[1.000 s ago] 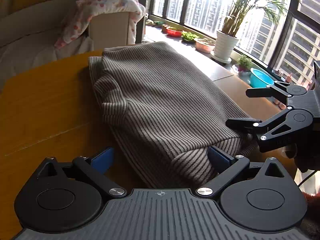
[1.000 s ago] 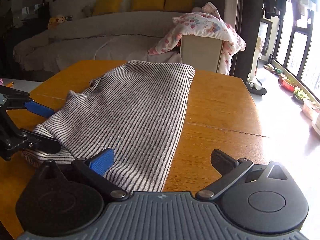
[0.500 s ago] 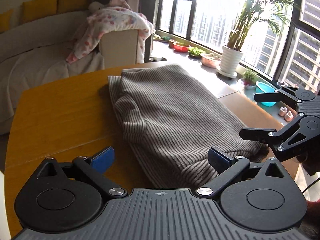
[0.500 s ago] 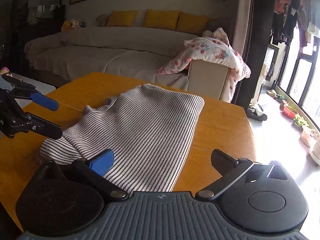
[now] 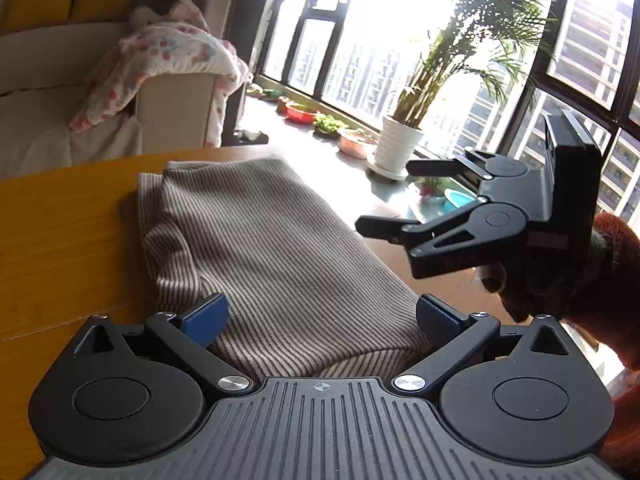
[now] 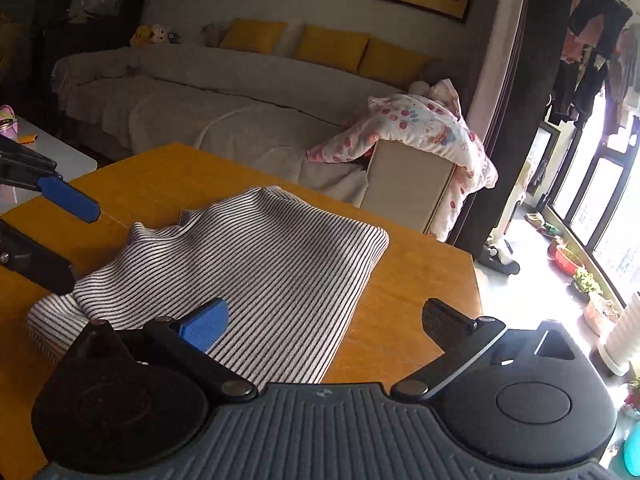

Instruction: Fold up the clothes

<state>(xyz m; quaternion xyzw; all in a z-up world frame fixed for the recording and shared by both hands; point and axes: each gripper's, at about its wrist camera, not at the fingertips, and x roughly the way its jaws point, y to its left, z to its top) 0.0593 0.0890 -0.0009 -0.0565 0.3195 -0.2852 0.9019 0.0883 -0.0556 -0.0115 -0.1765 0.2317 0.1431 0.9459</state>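
A striped grey and white sweater (image 5: 272, 248) lies folded into a rectangle on the wooden table (image 5: 60, 248); it also shows in the right wrist view (image 6: 256, 276). My left gripper (image 5: 320, 316) is open and empty, raised above the sweater's near end. My right gripper (image 6: 324, 320) is open and empty, raised above the sweater's near edge. In the left wrist view the right gripper (image 5: 384, 196) hangs open at the right, above the table's edge. In the right wrist view the left gripper (image 6: 76, 236) hangs open at the left.
A sofa (image 6: 224, 96) with yellow cushions and a flowered blanket (image 6: 420, 132) stands behind the table. A potted palm (image 5: 404, 144) and bowls sit by the window. The table's right edge (image 6: 472, 272) drops to the floor.
Both grippers have lifted up and back from the sweater's near end, open and empty. The sweater lies still on the table.
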